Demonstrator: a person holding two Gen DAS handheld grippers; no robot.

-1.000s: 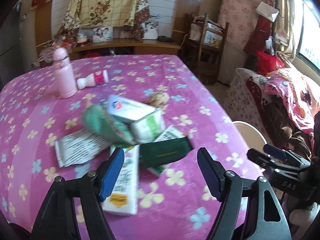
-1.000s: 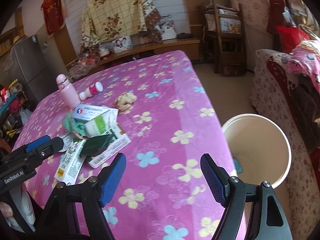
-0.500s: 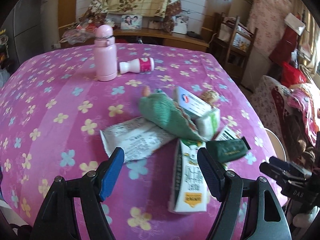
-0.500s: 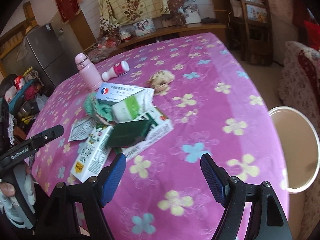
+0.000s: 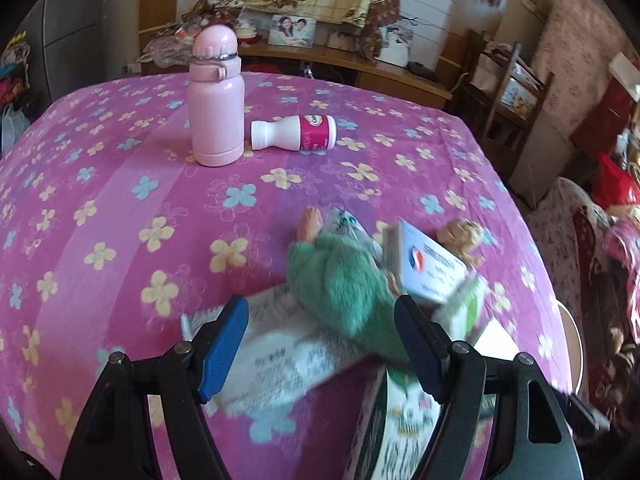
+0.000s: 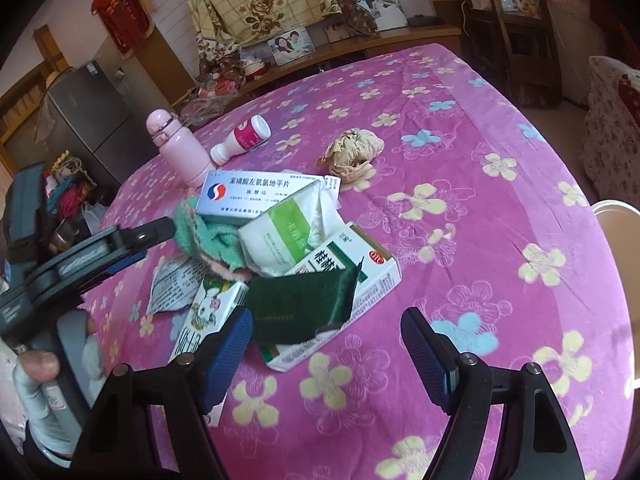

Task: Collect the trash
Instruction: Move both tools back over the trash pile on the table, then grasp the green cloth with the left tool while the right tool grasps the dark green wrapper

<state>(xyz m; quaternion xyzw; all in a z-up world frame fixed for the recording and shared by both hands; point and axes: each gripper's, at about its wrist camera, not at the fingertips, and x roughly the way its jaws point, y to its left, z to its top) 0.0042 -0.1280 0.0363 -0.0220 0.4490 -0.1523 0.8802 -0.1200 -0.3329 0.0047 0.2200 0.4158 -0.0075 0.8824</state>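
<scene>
A pile of trash lies on the purple flowered tablecloth (image 6: pixel 480 184): a white-blue medicine box (image 6: pixel 256 194), a green-white packet (image 6: pixel 280 236), a dark green wrapper (image 6: pixel 304 304), a white-green carton (image 6: pixel 360 276), a milk carton (image 6: pixel 204 316), a printed wrapper (image 5: pixel 280 352), a green fuzzy sock (image 5: pixel 340 280) and a crumpled tissue (image 6: pixel 354 152). My left gripper (image 5: pixel 320 348) is open just above the printed wrapper and sock. My right gripper (image 6: pixel 326 354) is open, near the dark green wrapper. The left gripper also shows in the right wrist view (image 6: pixel 108 248).
A pink bottle (image 5: pixel 216 96) stands at the far side with a small white-pink bottle (image 5: pixel 296 132) lying beside it. A cream bin's rim (image 6: pixel 620 216) shows beyond the table's right edge. A sofa, wooden shelves and a fridge surround the table.
Both grippers have moved in closer to the trash pile. The left view has swung left and down over the printed wrapper and sock. The bin has slid almost out of the right view.
</scene>
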